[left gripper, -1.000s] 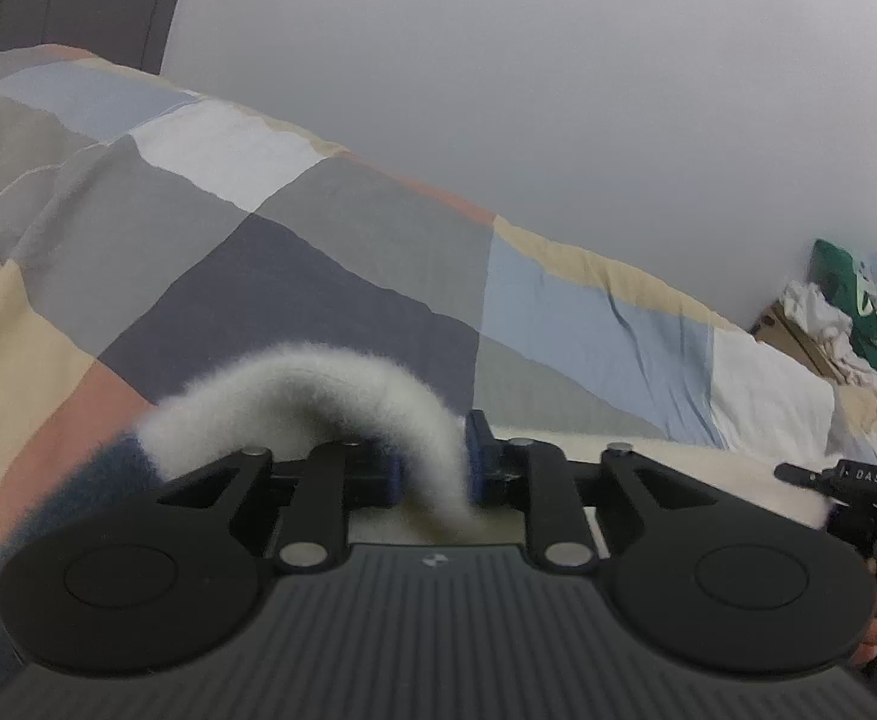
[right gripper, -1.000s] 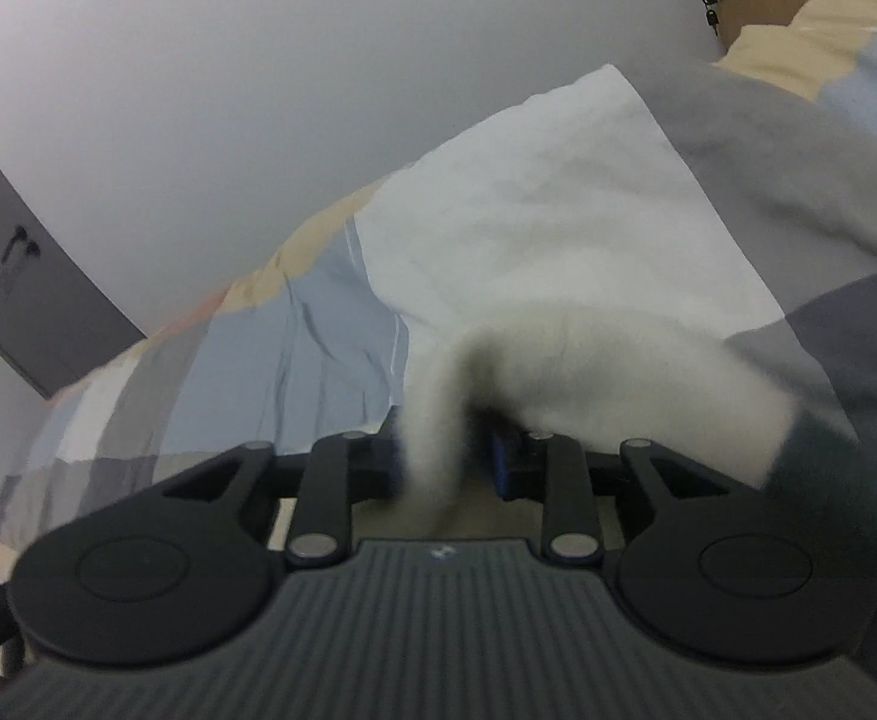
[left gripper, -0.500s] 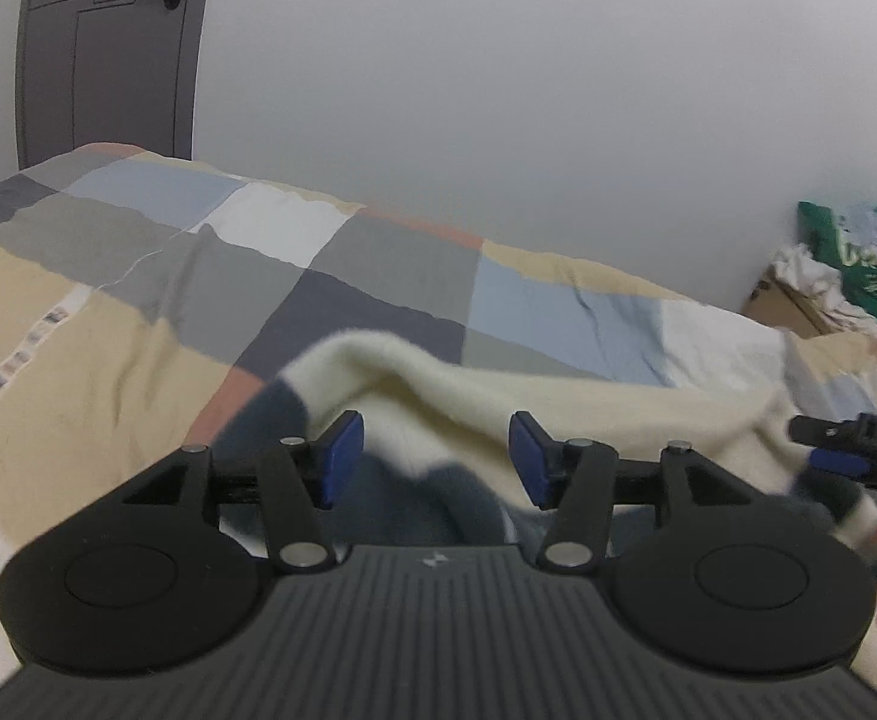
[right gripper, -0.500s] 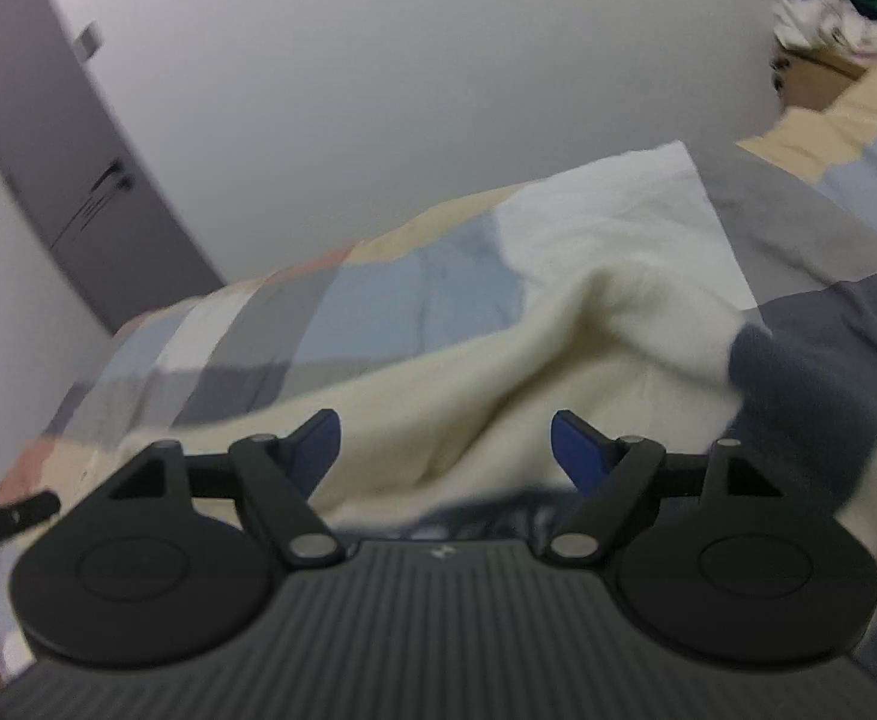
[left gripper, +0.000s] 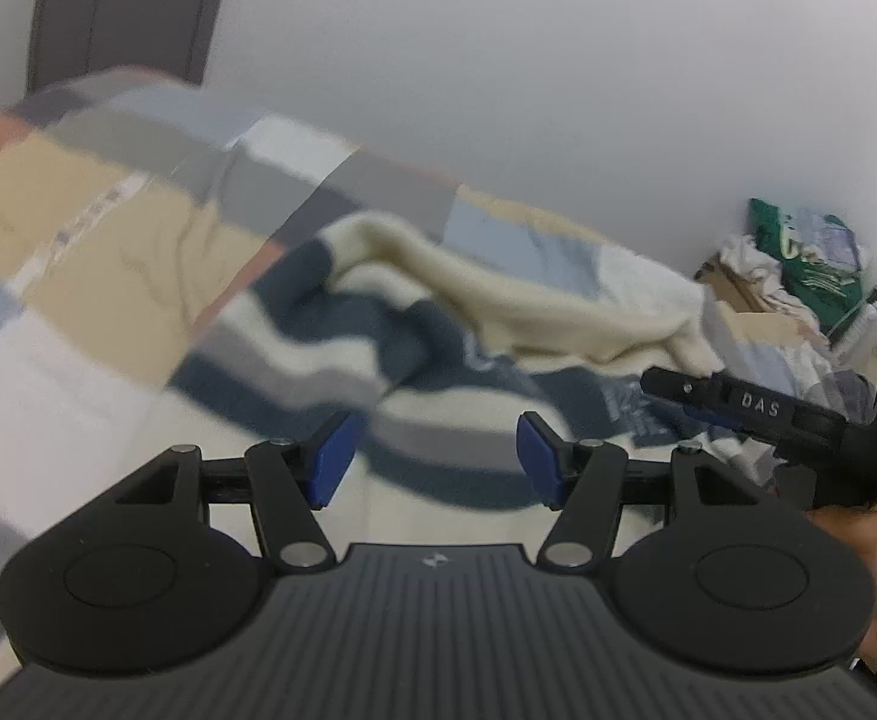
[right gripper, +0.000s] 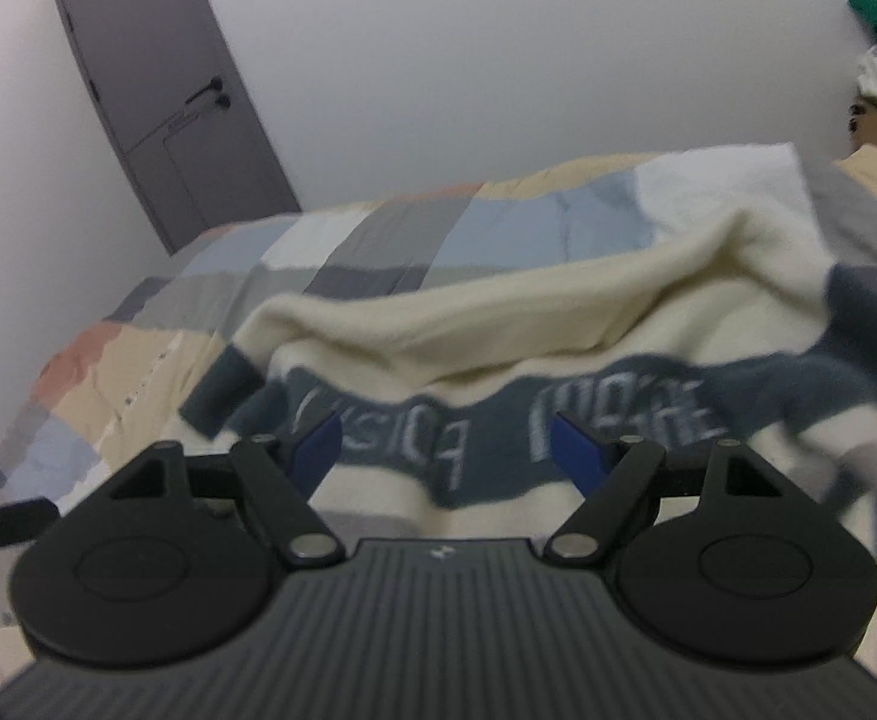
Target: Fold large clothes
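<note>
The cream and navy striped fleecy sweater (right gripper: 498, 372) lies rumpled on the patchwork-quilted bed (right gripper: 378, 228): soft, bulky, floppy, best pinched at a hem. Its lettering is blurred. The left gripper (left gripper: 435, 459) is opening, the right gripper (right gripper: 447, 450) closing slightly; both empty.

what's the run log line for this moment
left tongs: opening, empty | right tongs: closing, empty | cream and navy striped knit sweater: on patchwork bed cover
</note>
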